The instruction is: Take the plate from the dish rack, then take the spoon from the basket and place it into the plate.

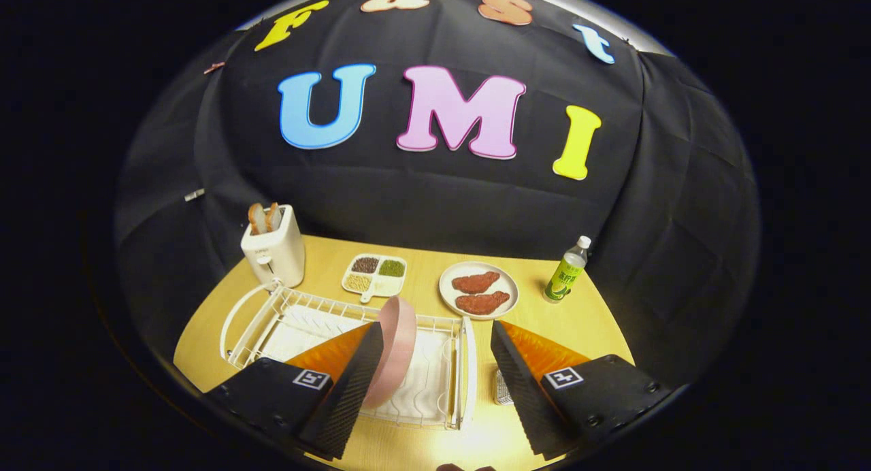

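Fingers spread apart, the gripper (430, 382) nears a pink plate (392, 352) upright in the dish rack (463, 362) — stiff, likely slippery; pinch its rim.

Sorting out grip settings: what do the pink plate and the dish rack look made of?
The pink plate, standing on edge in the rack between the open jaws of the gripper, looks like matte plastic or glazed ceramic: smooth, uniform colour, soft sheen; either is possible. The dish rack looks like white-coated metal wire: thin bent rods with a glossy finish.
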A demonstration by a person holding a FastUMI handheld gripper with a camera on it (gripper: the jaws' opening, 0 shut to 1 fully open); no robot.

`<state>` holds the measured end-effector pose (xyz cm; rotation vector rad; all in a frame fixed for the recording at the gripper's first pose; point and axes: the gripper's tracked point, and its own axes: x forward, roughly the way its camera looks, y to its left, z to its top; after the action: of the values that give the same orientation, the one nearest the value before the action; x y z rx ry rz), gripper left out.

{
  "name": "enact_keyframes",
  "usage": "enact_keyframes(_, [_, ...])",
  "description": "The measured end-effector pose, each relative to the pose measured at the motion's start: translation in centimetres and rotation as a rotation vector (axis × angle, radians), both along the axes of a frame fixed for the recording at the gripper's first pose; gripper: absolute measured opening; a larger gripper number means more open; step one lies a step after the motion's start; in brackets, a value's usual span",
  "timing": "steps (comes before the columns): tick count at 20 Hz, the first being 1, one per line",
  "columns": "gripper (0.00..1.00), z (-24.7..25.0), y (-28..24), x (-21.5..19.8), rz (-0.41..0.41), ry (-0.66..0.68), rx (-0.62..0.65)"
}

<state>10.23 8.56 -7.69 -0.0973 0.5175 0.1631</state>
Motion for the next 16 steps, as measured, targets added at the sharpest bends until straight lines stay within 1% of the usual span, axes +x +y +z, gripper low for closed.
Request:
enact_keyframes(2, [0.98,-1.6,1.4,1.1,0.028,0.062,-0.020])
enact_keyframes(3, [0.98,-2.5,1.5,1.5,0.026,0.086,-0.038])
enact_keyframes(6, [0.94,-5.6,1.6,2.0,-0.012,0.194,-0.071])
enact_keyframes(7, [0.95,-6.4,1.5,2.1,-0.025,0.216,-0.084])
enact_keyframes(9, [0.83,-7.4,1.7,2.4,-0.039,0.248,-0.102])
enact_keyframes(10, [0.70,-8.0,1.7,2.3,-0.054,0.276,-0.095])
enact_keyframes(11, [0.66,-8.4,1.8,2.3,-0.077,0.299,-0.075])
enact_keyframes(12, [0.54,-8.7,2.2,2.5,-0.097,0.313,-0.043])
enact_keyframes(14, [0.36,-9.4,2.6,2.4,-0.134,0.354,0.009])
enact_keyframes(15, [0.30,-9.7,2.3,2.3,-0.163,0.368,0.008])
enact_keyframes(16, [0.27,-9.5,2.0,2.7,-0.192,0.363,0.005])
